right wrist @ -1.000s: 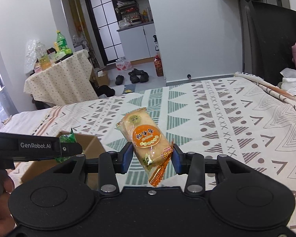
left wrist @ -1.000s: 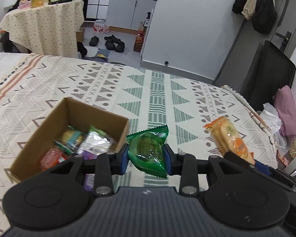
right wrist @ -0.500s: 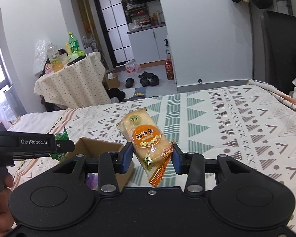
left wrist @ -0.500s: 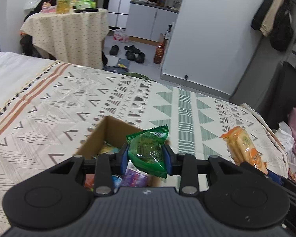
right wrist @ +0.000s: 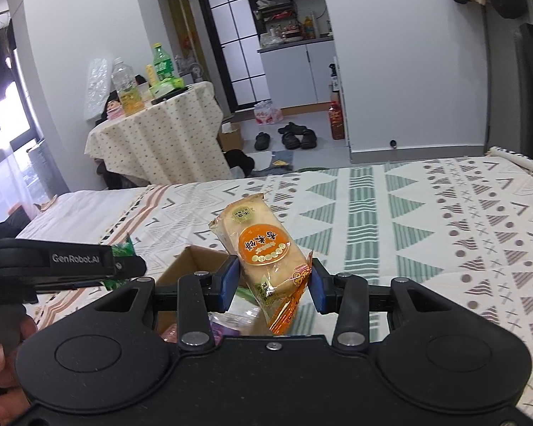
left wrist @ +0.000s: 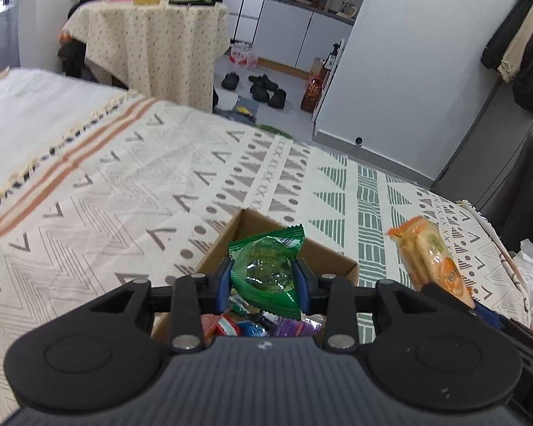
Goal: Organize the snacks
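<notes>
Green foil sits pinched between my left gripper's [left wrist: 264, 278] blue pads: the green pack [left wrist: 266, 266] is clamped across its middle, edges free above and below, which I judge keeps it from sliding out while I carry it. It hangs right over the open box [left wrist: 337, 266], so letting go should drop it straight in. I can see other snacks [left wrist: 252, 326] piled inside already, red, blue and purple wrappers.

My right gripper [right wrist: 273, 285] is closed on the orange pack [right wrist: 263, 248], a long cake bar held near its lower end and tilted up to the left. That low hold leaves most of the bar sticking out, so I judge it could pivot if I swing fast. It is over the near right edge of the box [right wrist: 181, 266], 2nd in line for the drop. From that camera I also see the left gripper [right wrist: 122, 264] side-on, and a hand [right wrist: 0, 372] on its handle.

Box and both packs are over a bed spread [left wrist: 124, 195] with grey chevrons and green triangles, soft and slightly rumpled, so the box may tip if nudged.

Beyond the bed: a table [right wrist: 160, 131] under a dotted cloth with bottles on it, shoes [right wrist: 287, 136] on the grey floor, white cabinets [right wrist: 291, 71], coats [left wrist: 522, 46] on the right wall.
</notes>
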The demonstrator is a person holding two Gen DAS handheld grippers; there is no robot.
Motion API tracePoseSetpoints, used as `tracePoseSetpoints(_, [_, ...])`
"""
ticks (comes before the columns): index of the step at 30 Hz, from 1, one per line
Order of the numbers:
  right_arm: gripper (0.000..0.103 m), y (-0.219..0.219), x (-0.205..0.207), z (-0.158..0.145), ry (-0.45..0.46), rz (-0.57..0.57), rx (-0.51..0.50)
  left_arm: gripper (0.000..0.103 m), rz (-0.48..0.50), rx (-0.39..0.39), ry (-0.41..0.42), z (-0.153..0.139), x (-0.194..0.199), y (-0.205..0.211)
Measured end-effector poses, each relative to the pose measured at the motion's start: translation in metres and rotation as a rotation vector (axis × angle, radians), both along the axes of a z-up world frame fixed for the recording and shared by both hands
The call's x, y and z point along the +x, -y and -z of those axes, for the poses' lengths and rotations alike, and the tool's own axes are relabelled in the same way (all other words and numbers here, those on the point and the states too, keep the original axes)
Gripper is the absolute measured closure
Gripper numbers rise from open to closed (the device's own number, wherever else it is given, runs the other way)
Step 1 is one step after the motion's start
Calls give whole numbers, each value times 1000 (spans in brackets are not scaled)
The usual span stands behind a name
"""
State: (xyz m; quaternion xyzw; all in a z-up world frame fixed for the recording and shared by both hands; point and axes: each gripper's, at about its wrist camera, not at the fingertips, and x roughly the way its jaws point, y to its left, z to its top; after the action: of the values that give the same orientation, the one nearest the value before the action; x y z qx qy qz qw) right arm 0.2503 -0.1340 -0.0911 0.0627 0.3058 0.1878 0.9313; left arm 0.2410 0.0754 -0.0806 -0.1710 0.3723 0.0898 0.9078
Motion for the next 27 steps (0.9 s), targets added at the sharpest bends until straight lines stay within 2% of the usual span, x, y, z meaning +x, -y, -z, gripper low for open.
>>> tracePoseSetpoints(4, [62,-15,2,5,-8,-25,-10,65,-12,-29,-30,9,3,-8])
tracePoseSetpoints(9, [62,-33,2,13,-34,-67,-19,47,-60,-72,-57,16,6,-22])
tracePoseSetpoints(17, [62,-56,4,21,-76,-91,0,44,-131,-99,-49,13,0,-42])
tracePoseSetpoints(18, [60,-59,4,22,-76,-107,6,44,-135,-100,-48,12,-1,-43])
tracePoseSetpoints(19, [54,-64,4,23,-78,-123,-6,44,-141,-99,-47,12,-1,-44])
tracePoseSetpoints(20, [44,-69,4,25,-91,-135,-33,44,-145,-97,-46,11,-2,-45])
tracePoseSetpoints(21, [41,-71,2,26,-96,-136,-51,43,-149,-95,-46,11,-2,-47])
tracePoseSetpoints(24, [41,-65,-4,27,-107,-132,-44,34,-162,-79,-52,11,-1,-45])
tracePoseSetpoints(27, [41,-53,-5,25,-126,-102,-34,30,-142,-46,-69,12,1,-37])
